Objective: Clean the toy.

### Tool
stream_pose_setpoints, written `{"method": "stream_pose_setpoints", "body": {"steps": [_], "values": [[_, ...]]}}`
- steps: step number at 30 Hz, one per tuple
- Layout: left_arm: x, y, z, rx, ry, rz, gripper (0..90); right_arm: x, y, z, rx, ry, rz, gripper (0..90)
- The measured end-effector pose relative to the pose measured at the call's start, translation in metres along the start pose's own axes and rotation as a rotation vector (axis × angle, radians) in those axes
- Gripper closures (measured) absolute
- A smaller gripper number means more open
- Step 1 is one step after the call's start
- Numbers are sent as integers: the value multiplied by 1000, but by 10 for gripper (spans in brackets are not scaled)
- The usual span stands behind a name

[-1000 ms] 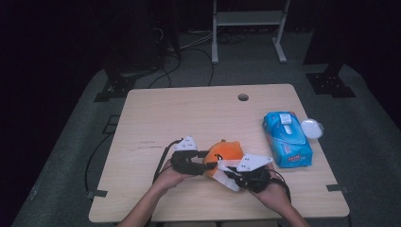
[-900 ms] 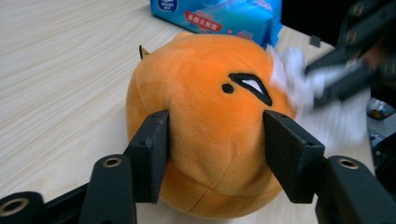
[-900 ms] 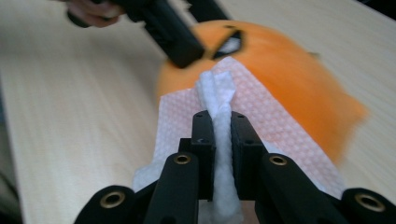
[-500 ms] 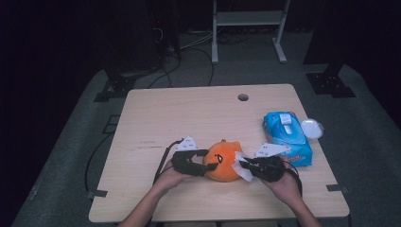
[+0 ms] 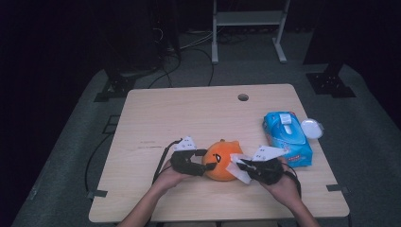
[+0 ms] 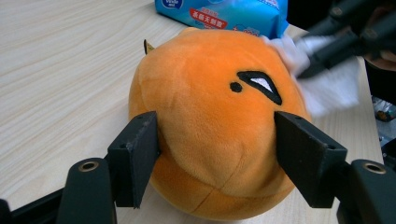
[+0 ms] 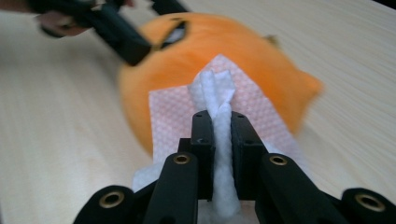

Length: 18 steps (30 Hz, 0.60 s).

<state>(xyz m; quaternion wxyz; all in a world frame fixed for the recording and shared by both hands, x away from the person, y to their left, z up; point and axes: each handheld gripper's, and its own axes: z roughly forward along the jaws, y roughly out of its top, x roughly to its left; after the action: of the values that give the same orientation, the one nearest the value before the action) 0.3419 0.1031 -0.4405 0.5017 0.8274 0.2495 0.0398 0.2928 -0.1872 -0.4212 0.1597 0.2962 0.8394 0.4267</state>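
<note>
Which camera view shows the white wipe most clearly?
The right gripper view: the wipe fills its centre, pinched between the right tool jaws and lying against the orange plush. The left gripper view shows a blurred corner; the high view shows a small white patch.

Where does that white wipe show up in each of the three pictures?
High view: the white wipe lies low, right of centre, against the orange plush toy.
Left gripper view: wipe at upper right, behind the toy.
Right gripper view: wipe at centre, pinched in the right gripper.
Shared landmark: the toy.
</note>
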Motion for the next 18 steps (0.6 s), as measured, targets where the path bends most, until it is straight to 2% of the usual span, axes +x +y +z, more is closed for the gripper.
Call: {"method": "stream_pose_setpoints", "body": {"steps": [2, 4, 8, 12, 14, 17, 18], "values": [[1, -1, 1, 3, -6, -2, 277, -8, -3, -1, 1, -10, 39, 809], [2, -1, 2, 18, -21, -3, 220, -12, -6, 1, 12, 10, 59, 808], [-1, -2, 2, 41, -50, 39, 156, -10, -7, 3, 33, 11, 53, 807], [-7, -4, 7, 62, -39, 82, 141, -13, -9, 3, 37, 35, 82, 809], [-8, -3, 7, 57, -32, 87, 174, -9, -8, 3, 43, 38, 66, 811], [-10, -1, 2, 48, -18, 107, 338, -1, -4, 4, 44, 42, 32, 817], [-11, 0, 1, 50, -25, 111, 381, 1, -4, 4, 43, 44, 27, 818]]}}
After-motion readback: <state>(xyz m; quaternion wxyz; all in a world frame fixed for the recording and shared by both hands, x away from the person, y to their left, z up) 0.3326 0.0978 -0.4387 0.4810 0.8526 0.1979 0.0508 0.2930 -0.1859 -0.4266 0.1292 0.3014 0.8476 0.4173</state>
